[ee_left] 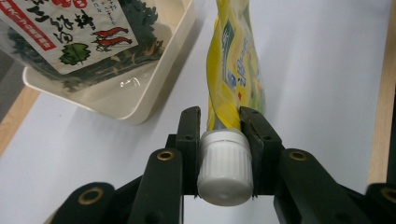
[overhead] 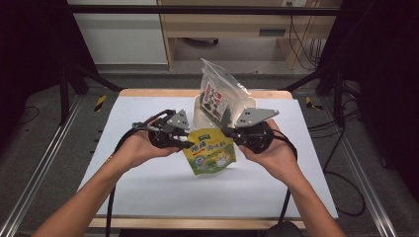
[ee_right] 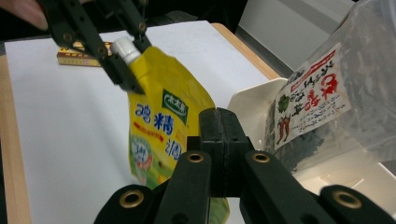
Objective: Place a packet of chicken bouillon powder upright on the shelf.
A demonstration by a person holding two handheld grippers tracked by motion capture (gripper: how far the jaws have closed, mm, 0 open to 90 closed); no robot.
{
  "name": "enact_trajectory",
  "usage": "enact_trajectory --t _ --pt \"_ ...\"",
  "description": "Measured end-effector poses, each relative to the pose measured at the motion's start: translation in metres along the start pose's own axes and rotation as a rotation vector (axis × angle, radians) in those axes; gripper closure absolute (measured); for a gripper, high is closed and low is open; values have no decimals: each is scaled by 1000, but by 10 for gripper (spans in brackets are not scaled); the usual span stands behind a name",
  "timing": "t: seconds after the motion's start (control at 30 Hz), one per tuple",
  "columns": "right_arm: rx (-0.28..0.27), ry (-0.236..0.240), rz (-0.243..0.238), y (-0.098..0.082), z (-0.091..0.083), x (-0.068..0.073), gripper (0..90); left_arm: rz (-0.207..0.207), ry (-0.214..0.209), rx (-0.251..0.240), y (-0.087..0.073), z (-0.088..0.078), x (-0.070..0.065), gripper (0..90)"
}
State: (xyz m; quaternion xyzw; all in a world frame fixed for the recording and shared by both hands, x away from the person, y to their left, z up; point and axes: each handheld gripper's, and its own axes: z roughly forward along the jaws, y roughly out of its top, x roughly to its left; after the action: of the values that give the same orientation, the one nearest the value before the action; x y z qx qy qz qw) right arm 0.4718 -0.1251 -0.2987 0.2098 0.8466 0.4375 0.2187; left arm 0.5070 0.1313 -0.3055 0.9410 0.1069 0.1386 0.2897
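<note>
Yellow spout pouch (overhead: 210, 156) hung limp, soft, light; best gripped at rigid white cap (ee_left: 224, 166). Left claw (ee_left: 223, 125) pinched cap; right claw (ee_right: 225, 122) pressed together beside pouch.

front: free table (overhead: 148, 197) | back — tray (overhead: 251, 102), seaweed bag (overhead: 217, 94)
</note>
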Motion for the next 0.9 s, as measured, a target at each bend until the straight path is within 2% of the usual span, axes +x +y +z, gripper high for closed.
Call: enact_trajectory --t 0.2,0.33,0.37,0.4,0.47,0.5,0.53,0.57,0.6,0.73,0.83,0.9 --pt "26 26 1 -5 9 -1 900 37 5 28 -2 0 -1 699" --pt "60 38 -2 -11 14 -3 805 63 9 39 -3 2 -5 700" --pt "65 31 -7 -13 15 -4 768 61 8 35 -3 2 -5 700" --pt "73 33 -18 -16 15 -6 669 58 7 36 -4 2 -5 700" --pt "80 39 -16 -18 16 -8 539 58 6 32 -5 2 -4 700" --pt "80 39 -16 -18 16 -8 539 58 6 32 -5 2 -4 700" --pt "88 37 -20 -18 17 -8 502 57 6 30 -6 2 -4 700" --pt "106 42 -41 -18 19 -10 399 58 4 28 -5 2 -4 700" --pt "106 42 -41 -18 19 -10 399 58 4 28 -5 2 -4 700" --pt "134 46 -83 -14 26 -11 294 66 4 20 -4 2 -5 700" --pt "147 50 -95 -11 29 -11 276 67 2 18 -4 2 -6 700" --pt "156 75 -113 -9 32 -11 250 70 1 17 -4 2 -6 700"
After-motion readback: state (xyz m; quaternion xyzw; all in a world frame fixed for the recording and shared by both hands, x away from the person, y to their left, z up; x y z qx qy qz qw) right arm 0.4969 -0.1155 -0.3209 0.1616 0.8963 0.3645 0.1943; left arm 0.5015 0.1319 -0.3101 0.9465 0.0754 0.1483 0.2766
